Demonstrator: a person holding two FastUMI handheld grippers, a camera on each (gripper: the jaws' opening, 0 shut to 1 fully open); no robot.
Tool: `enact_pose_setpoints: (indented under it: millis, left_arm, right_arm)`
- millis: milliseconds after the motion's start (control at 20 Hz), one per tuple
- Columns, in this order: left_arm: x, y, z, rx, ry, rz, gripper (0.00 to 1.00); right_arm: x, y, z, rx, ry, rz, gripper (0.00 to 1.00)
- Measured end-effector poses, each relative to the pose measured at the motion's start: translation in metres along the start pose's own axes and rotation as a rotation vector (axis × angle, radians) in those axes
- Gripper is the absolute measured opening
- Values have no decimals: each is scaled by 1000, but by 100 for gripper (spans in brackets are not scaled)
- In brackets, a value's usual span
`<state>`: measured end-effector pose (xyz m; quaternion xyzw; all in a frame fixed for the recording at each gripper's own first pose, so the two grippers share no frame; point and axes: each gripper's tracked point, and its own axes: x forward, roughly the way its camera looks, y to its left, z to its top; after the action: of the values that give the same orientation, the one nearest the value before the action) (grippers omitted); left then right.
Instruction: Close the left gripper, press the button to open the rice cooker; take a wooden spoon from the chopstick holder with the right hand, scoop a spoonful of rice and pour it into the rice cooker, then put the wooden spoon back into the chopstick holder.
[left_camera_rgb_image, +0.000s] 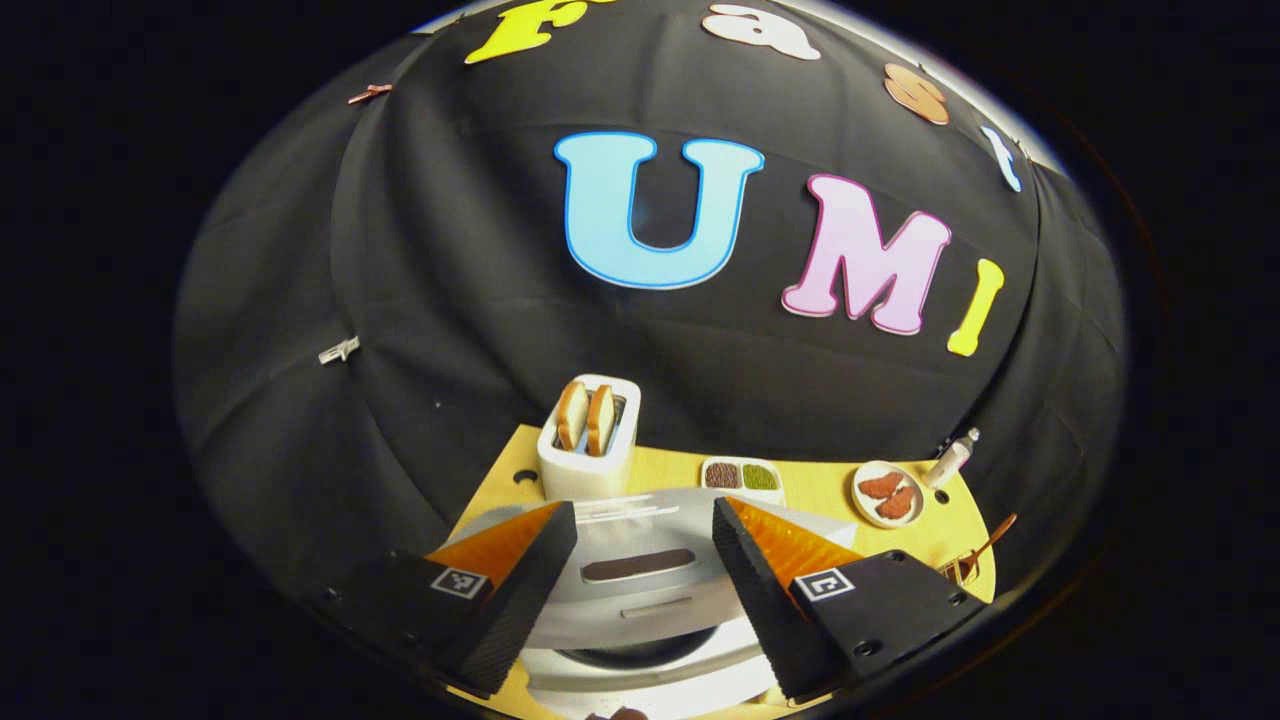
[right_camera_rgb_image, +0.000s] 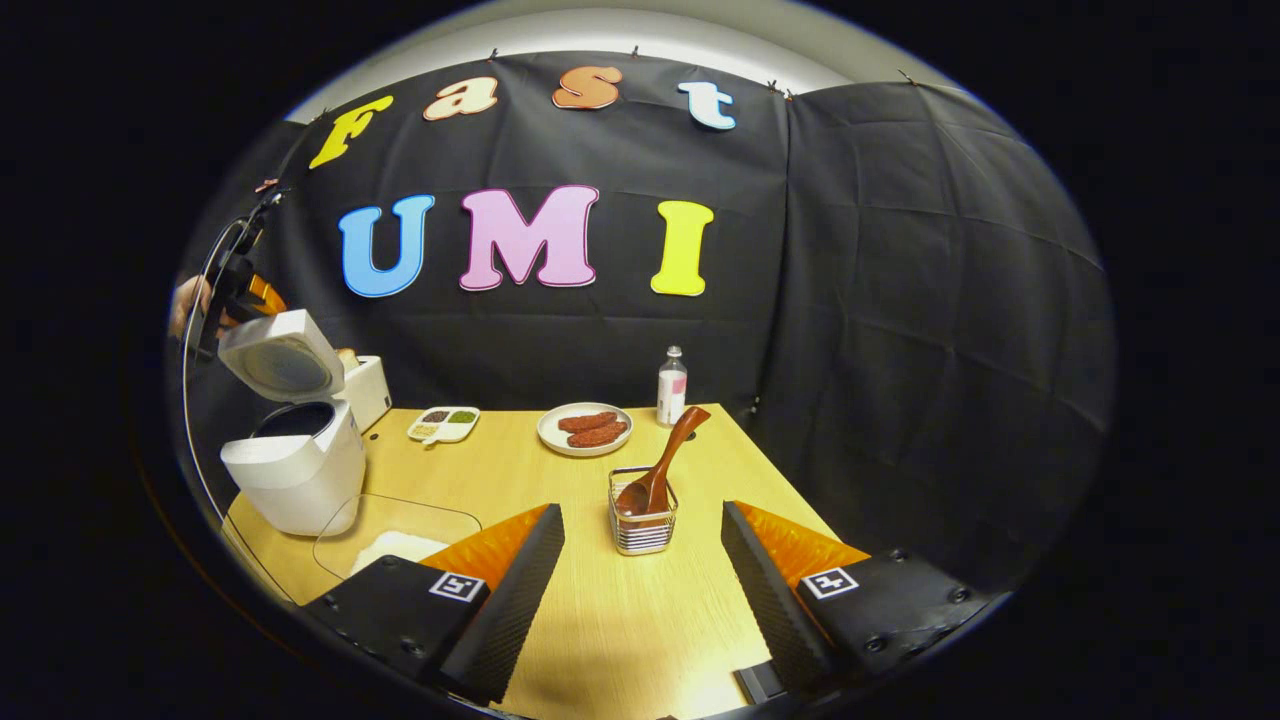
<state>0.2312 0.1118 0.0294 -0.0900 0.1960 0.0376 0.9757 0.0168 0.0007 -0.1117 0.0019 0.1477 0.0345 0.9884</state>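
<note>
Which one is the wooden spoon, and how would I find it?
Start at the yellow table. Near its middle stands a small wire holder, in front of the plate and the bottle. The spoon leans out of it, the only brown, long-handled thing there.

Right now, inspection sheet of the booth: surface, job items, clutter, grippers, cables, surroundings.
Surface: light wooden table.
Job items: white rice cooker, lid open; brown wooden spoon standing in the wire chopstick holder; clear tray of white rice beside the cooker.
Clutter: white toaster with bread slices; divided dish of beans; plate of reddish meat pieces; small bottle.
Grippers: left gripper open above the cooker; right gripper open, short of the holder.
Cables: thin cable by the cooker.
Surroundings: black cloth wall.
</note>
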Motion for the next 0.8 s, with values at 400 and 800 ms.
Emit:
enact_pose_setpoints:
  millis: [400, 800]
  left_arm:
    - [-6, -13, -99, 10, 28, 62, 97]
    - [10, -16, -161, 98, 33, 110, 98]
  right_arm:
    - [1, -13, -14, 19, 24, 45, 99]
    - [-2, -10, -23, 15, 49, 75, 99]
